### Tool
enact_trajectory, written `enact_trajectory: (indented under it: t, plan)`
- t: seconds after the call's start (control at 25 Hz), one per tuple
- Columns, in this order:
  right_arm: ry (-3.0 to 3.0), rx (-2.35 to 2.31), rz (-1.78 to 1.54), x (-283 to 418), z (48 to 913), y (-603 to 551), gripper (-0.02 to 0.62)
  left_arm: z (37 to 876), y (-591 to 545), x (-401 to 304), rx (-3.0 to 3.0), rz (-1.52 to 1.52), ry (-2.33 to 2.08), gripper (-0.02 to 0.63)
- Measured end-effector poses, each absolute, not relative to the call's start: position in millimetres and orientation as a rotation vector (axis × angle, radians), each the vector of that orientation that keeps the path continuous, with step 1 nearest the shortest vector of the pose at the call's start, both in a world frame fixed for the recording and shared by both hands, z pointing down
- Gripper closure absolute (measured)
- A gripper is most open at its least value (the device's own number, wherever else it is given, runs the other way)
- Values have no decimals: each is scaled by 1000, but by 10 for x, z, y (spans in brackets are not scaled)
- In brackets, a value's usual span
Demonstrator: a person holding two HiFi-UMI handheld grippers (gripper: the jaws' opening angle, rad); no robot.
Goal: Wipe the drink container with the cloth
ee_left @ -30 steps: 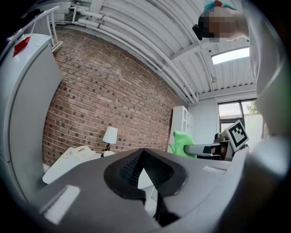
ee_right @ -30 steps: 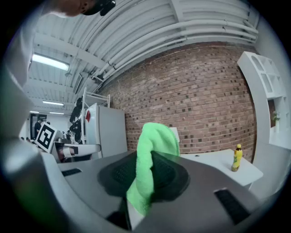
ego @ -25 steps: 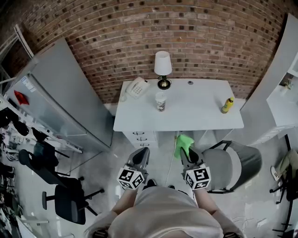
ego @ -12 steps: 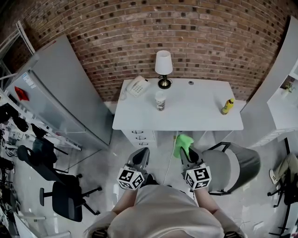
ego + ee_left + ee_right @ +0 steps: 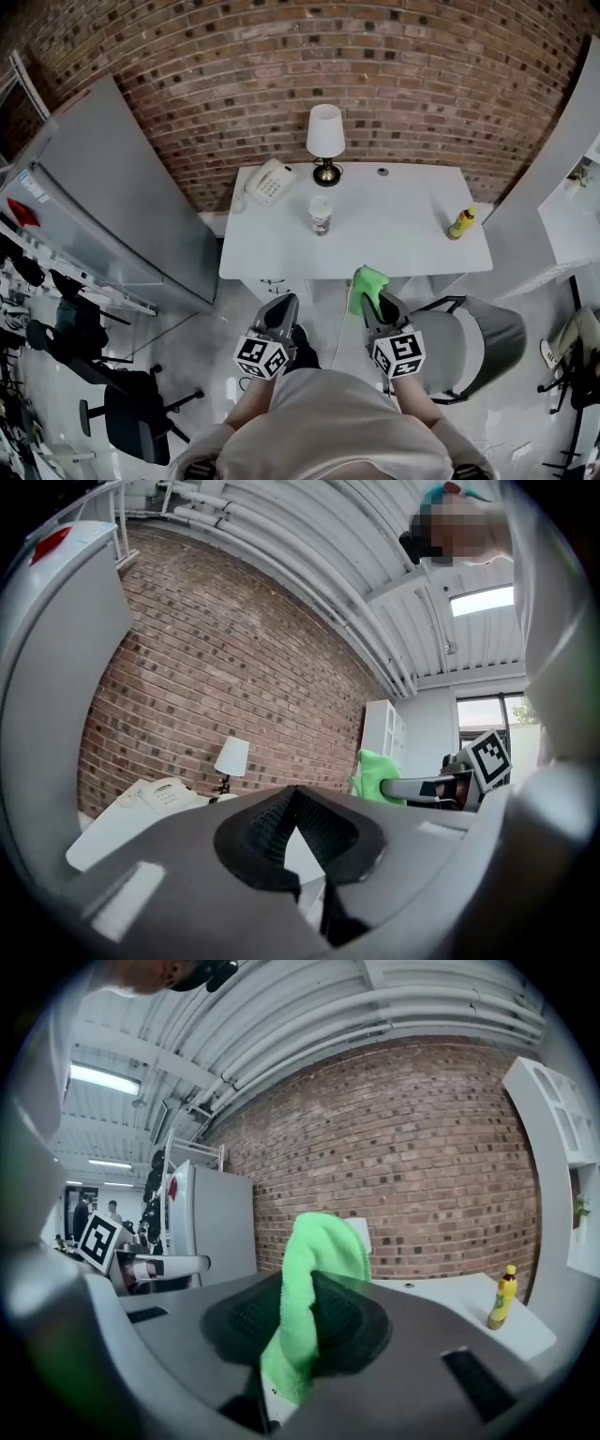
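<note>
A lidded drink cup (image 5: pixel 320 215) stands near the middle of the white desk (image 5: pixel 394 244). A small yellow bottle (image 5: pixel 460 223) stands at the desk's right end and also shows in the right gripper view (image 5: pixel 505 1297). My right gripper (image 5: pixel 373 302) is shut on a bright green cloth (image 5: pixel 367 284), which sticks up from between the jaws (image 5: pixel 314 1274). It hovers just short of the desk's front edge. My left gripper (image 5: pixel 280 313) is level with it to the left, shut with nothing in it (image 5: pixel 298 803). Both grippers are well away from the cup and the bottle.
A white lamp (image 5: pixel 325 141) and a white phone (image 5: pixel 267 181) sit at the back left of the desk. A grey chair (image 5: pixel 478 342) stands to my right. A large grey cabinet (image 5: pixel 103 187) is on the left, with black office chairs (image 5: pixel 127 412) below it. A brick wall (image 5: pixel 309 66) lies behind the desk.
The desk has come a little closer to both grippers. The green cloth is still held in the right gripper, and the left gripper stays shut.
</note>
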State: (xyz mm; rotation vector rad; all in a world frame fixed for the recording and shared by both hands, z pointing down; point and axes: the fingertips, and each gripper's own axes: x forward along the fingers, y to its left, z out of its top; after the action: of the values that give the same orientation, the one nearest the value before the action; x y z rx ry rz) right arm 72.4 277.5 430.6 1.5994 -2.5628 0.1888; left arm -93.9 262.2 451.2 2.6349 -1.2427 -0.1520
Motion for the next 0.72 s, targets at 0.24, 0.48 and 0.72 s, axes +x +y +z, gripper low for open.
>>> enact_trajectory:
  t: [0.24, 0.48, 0.72]
  plan:
    - [-2491, 1667, 212, 586, 4409, 1829, 525, 4611, 1584, -1073, 2666, -119, -1153, 600]
    - [-2406, 1745, 253, 423, 4514, 918, 525, 4623, 556, -1399, 2732, -39, -1093, 600]
    - [-2365, 1757, 284, 409, 4615, 375, 525, 4721, -47, -1340, 2723, -22, -1033, 600]
